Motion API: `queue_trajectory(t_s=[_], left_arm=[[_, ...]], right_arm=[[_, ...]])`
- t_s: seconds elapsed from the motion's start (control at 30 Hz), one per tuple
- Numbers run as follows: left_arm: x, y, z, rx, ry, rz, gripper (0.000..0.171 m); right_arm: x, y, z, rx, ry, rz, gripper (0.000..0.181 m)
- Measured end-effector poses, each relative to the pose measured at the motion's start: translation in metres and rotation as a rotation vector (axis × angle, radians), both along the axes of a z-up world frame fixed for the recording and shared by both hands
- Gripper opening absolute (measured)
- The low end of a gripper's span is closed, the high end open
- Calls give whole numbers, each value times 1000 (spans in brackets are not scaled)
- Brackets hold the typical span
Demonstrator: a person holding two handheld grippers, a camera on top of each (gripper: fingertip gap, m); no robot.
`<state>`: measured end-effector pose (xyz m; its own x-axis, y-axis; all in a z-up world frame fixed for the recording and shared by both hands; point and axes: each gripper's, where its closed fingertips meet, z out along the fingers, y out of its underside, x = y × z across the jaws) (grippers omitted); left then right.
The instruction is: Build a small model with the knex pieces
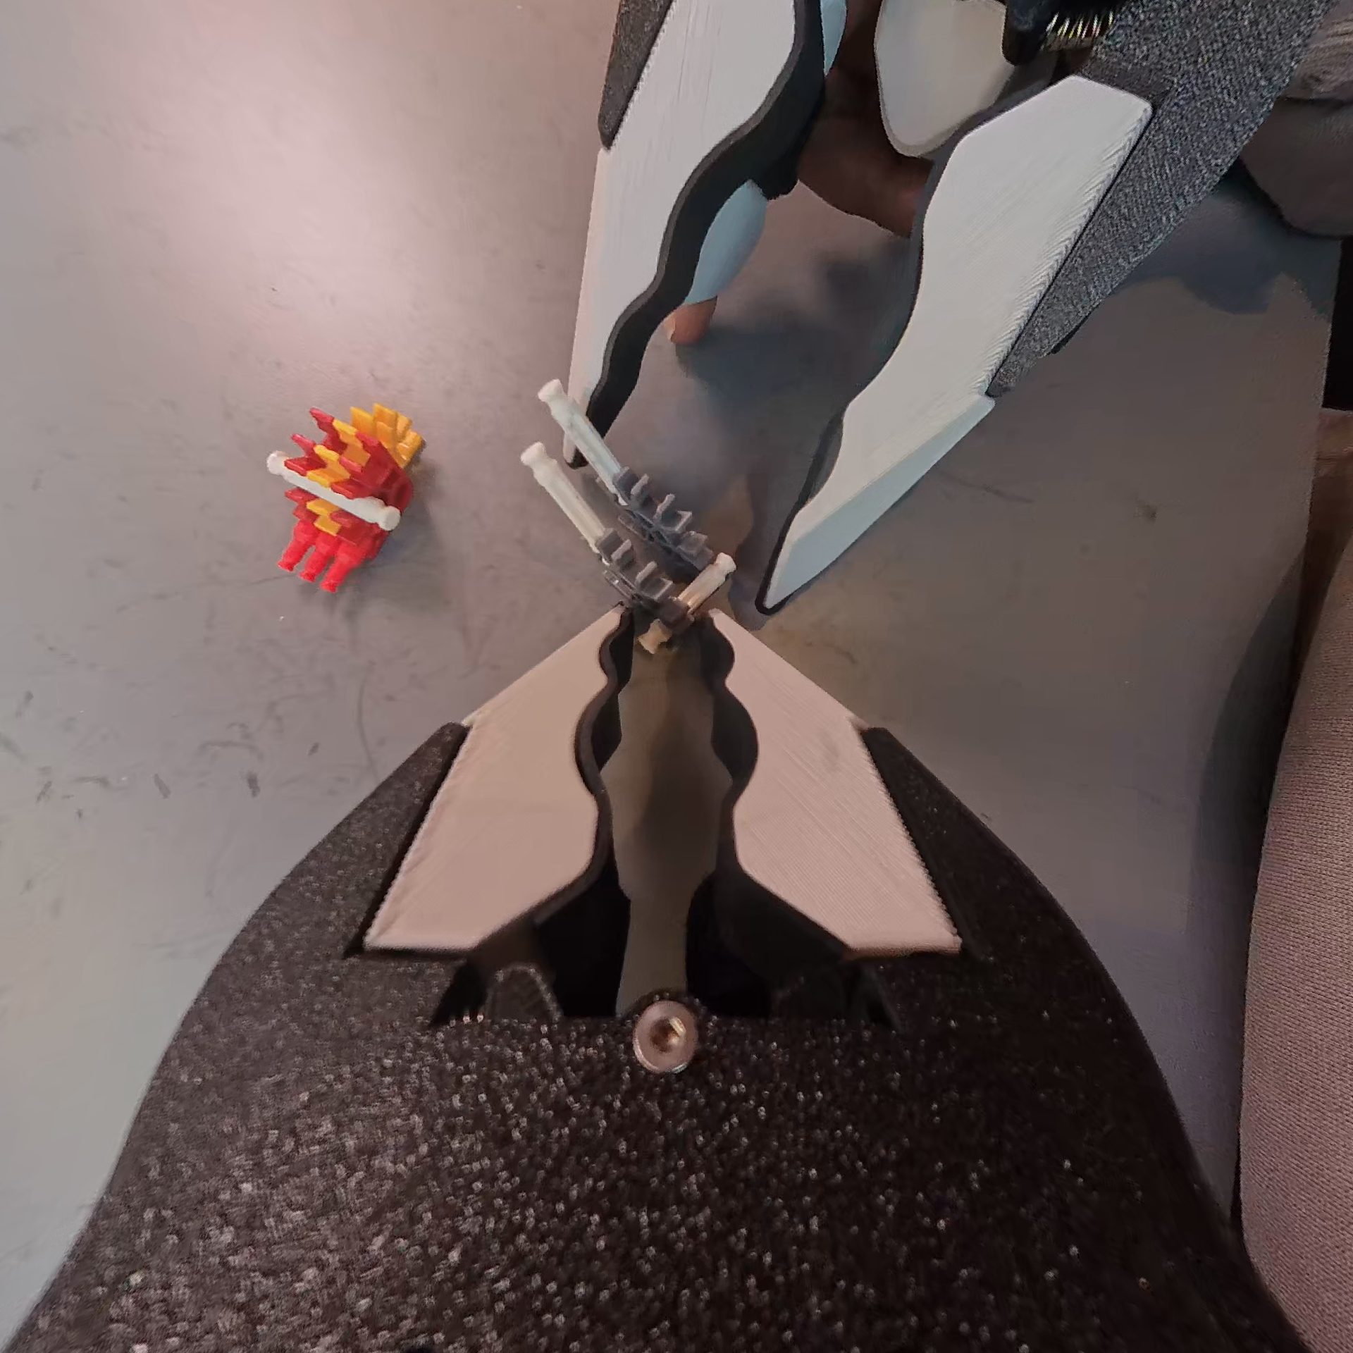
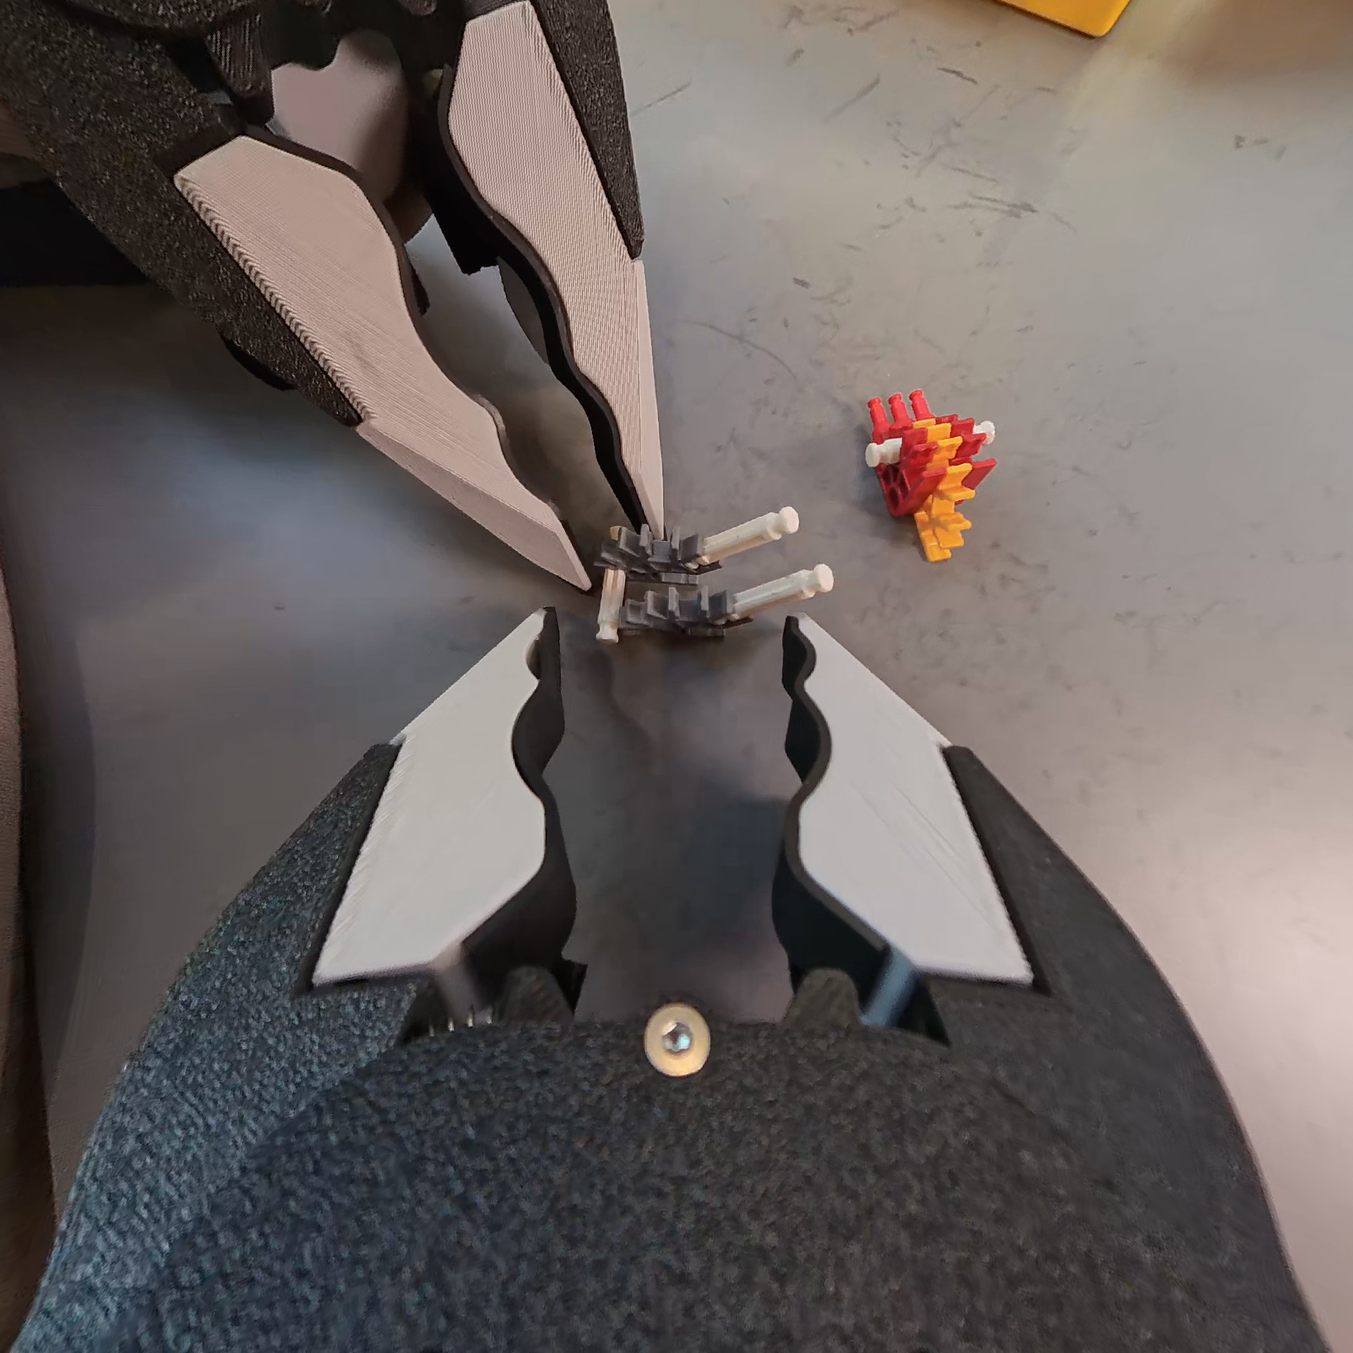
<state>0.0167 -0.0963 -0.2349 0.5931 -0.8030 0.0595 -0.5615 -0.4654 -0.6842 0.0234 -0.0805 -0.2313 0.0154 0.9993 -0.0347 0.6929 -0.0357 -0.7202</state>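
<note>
Here the left gripper [image 1: 662, 622] pinches the grey block assembly [image 1: 651, 545]; the right gripper [image 2: 666, 630], spread wide, waits at its 6 o'clock (red-and-yellow cluster [image 2: 930, 468] near 2 o'clock). A steady pinch seems wise.

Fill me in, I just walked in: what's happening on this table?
A person works two handheld grippers over a grey table. The left gripper is shut on one end of a grey toy assembly with white rods. The right gripper is open, its fingers beside that assembly. A red and yellow assembly lies apart, untouched.
</note>
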Motion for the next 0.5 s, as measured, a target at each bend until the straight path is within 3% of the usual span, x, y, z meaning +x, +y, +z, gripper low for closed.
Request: queue_trajectory(t_s=[0.27, 0.5], left_arm=[[-4, -1, 5, 14, -35, -67, 22], [-3, -1, -1, 12, -16, -62, 15]], right_arm=[[-2, 1, -1, 14, -7, 16, 54], [0, 1, -4, 67, -33, 20, 51]])
